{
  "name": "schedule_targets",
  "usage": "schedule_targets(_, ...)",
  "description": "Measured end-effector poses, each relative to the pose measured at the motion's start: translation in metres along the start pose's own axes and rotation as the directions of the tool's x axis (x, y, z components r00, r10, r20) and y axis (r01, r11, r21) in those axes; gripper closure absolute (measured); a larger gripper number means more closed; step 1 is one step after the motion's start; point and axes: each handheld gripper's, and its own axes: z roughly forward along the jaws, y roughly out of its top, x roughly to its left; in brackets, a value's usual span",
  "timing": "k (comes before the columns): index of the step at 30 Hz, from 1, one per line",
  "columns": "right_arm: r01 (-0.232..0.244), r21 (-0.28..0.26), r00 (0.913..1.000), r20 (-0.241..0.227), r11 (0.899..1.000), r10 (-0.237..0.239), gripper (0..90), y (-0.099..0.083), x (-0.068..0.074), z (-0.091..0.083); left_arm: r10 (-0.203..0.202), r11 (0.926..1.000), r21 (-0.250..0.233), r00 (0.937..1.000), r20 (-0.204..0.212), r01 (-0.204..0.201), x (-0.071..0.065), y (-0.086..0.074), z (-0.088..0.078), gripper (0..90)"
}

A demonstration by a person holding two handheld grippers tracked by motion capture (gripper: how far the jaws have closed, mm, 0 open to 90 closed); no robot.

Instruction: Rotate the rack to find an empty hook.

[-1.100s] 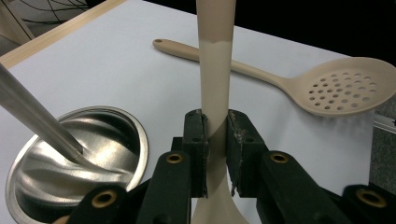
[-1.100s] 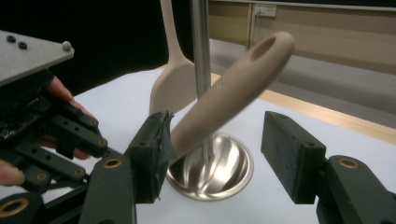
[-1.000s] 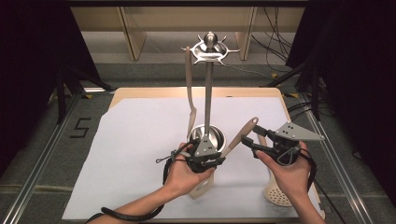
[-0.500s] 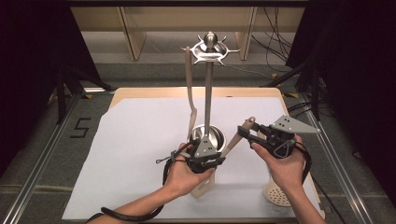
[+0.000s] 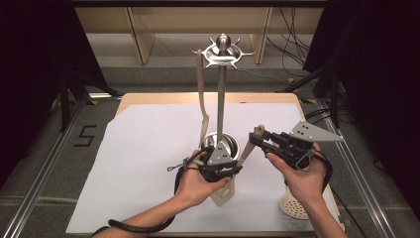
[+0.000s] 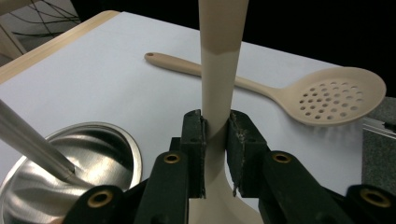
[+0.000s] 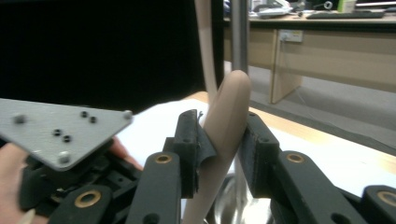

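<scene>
The white sheet on the table (image 5: pixel 148 163) fills the middle of the high view, and at its centre stands the steel utensil stand (image 5: pixel 221 99): a round dish at the base, a thin post, a hook crown near the top of the frame. One beige utensil (image 5: pixel 201 94) already hangs from a hook just left of the post. A slotted spoon (image 5: pixel 293 207) lies at the lower right of the sheet, apart from both hands.

The work in hand looks like passing a beige spatula (image 5: pixel 233 173), which slants from below centre up toward the right, between the two tools. The left gripper (image 5: pixel 218 166), just below the dish, pinches the spatula's neck near the blade; its own view shows both pads tight on it. The right gripper (image 5: pixel 258 138), right of centre, has just been closing its jaws around the handle tip (image 7: pixel 229 107); both pads now appear to touch it.

To do this well, the right tongs should seat firmly and squarely on the handle before the left ones let go. The hanging end should stay free and past the pads, or it cannot reach a hook. The lift should keep clear of the post and the hanging utensil.
</scene>
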Motion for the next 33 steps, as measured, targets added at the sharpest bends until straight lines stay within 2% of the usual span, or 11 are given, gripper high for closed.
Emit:
schedule_targets(1, 0.003, -0.006, 0.9999, -0.010, 1.000, -0.003, 72.1, 0.001, 0.000, 0.000, 0.013, 0.9999, -0.009, 0.9999, 0.009, -0.013, 0.002, 0.001, -0.001, 74.7)
schedule_targets(2, 0.002, -0.005, 0.9992, -0.040, 1.000, -0.002, 72.6, 0.004, 0.003, -0.001, -0.019, 0.9996, -0.019, 0.9996, 0.020, 0.020, 0.001, 0.003, -0.003, 72.0)
schedule_targets(7, 0.044, -0.023, 0.9944, -0.095, 0.999, -0.046, 74.2, 0.012, 0.005, -0.003, 0.007, 0.9973, -0.074, 0.9958, 0.091, 0.000, 0.002, 0.016, -0.018, 62.1)
schedule_targets(11, 0.115, -0.014, 0.9834, -0.140, 0.993, -0.116, 74.4, 0.023, 0.007, -0.003, 0.079, 0.9916, -0.111, 0.9899, 0.118, -0.066, 0.004, 0.025, -0.027, 55.0)
schedule_targets(14, 0.100, 0.006, 0.9802, -0.172, 0.995, -0.098, 74.4, 0.025, 0.007, -0.003, 0.136, 0.9840, -0.133, 0.9828, 0.126, -0.119, 0.006, 0.032, -0.030, 53.5)
schedule_targets(18, 0.087, 0.000, 0.9730, -0.215, 0.996, -0.085, 74.4, 0.026, 0.005, -0.001, 0.146, 0.9814, -0.145, 0.9796, 0.138, -0.126, 0.010, 0.036, -0.030, 54.0)
schedule_targets(20, 0.106, -0.029, 0.9689, -0.222, 0.994, -0.110, 74.4, 0.026, 0.003, 0.000, 0.137, 0.9823, -0.147, 0.9799, 0.145, -0.116, 0.010, 0.036, -0.029, 54.8)
schedule_targets(22, 0.077, 0.001, 0.9668, -0.244, 0.997, -0.074, 74.4, 0.024, 0.004, 0.000, 0.134, 0.9826, -0.149, 0.9784, 0.157, -0.111, 0.011, 0.036, -0.029, 56.1)
schedule_targets(31, 0.048, -0.001, 0.9309, -0.363, 0.999, -0.045, 74.3, 0.021, -0.006, 0.002, 0.142, 0.9818, -0.149, 0.9757, 0.167, -0.118, 0.011, 0.035, -0.030, 57.5)
schedule_targets(32, 0.048, -0.001, 0.9309, -0.363, 0.999, -0.045, 74.3, 0.021, -0.006, 0.002, 0.142, 0.9821, -0.147, 0.9756, 0.168, -0.117, 0.011, 0.035, -0.030, 57.5)
schedule_targets(33, 0.071, -0.026, 0.9219, -0.380, 0.997, -0.076, 74.4, 0.022, -0.009, 0.004, 0.143, 0.9822, -0.146, 0.9746, 0.172, -0.118, 0.010, 0.035, -0.030, 57.7)
